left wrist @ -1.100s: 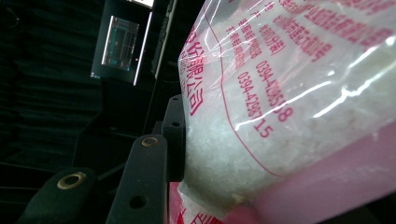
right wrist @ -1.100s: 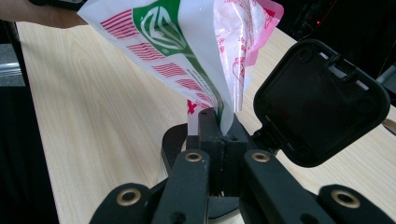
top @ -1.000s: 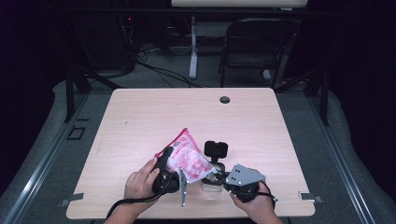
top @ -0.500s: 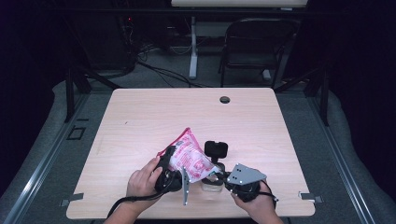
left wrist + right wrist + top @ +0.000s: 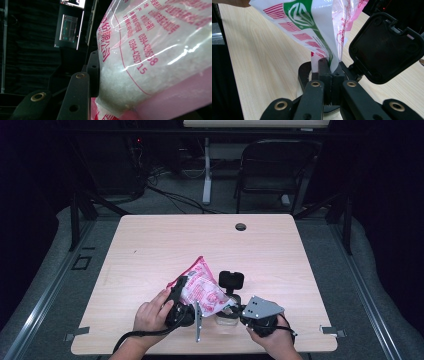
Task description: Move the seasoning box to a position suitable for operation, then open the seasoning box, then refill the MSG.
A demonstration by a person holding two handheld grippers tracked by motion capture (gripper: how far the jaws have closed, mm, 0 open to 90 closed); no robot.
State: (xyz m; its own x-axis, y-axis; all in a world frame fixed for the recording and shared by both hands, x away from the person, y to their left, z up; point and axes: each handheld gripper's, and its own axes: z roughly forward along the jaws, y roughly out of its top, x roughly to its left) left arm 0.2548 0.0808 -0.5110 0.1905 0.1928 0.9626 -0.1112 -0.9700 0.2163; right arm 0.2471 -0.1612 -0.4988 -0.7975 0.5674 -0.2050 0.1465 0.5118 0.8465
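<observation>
**Bag tilted over open container, both hands holding**

Nearest you, your right gripper (image 5: 235, 311) has its fingers (image 5: 329, 75) clenched tight on the bag's lower corner, right at the mouth of a small clear container (image 5: 223, 320) whose black hinged lid (image 5: 231, 280) stands flipped open behind it. Judged purpose: the pinch steers that corner into the opening so the contents land inside.

Your left gripper (image 5: 176, 295) grasps the pink-printed plastic bag (image 5: 202, 287) across its body; one finger (image 5: 93, 72) presses into the film, and white granular contents (image 5: 117, 80) bulge beside it. The bag is lifted off the surface (image 5: 150, 250) and slopes down toward the container, probably to let the granules slide to the low corner.

Farther off, the surface is bare wood with a round cable hole (image 5: 240, 226); a dark chair (image 5: 275, 170) stands beyond.
</observation>
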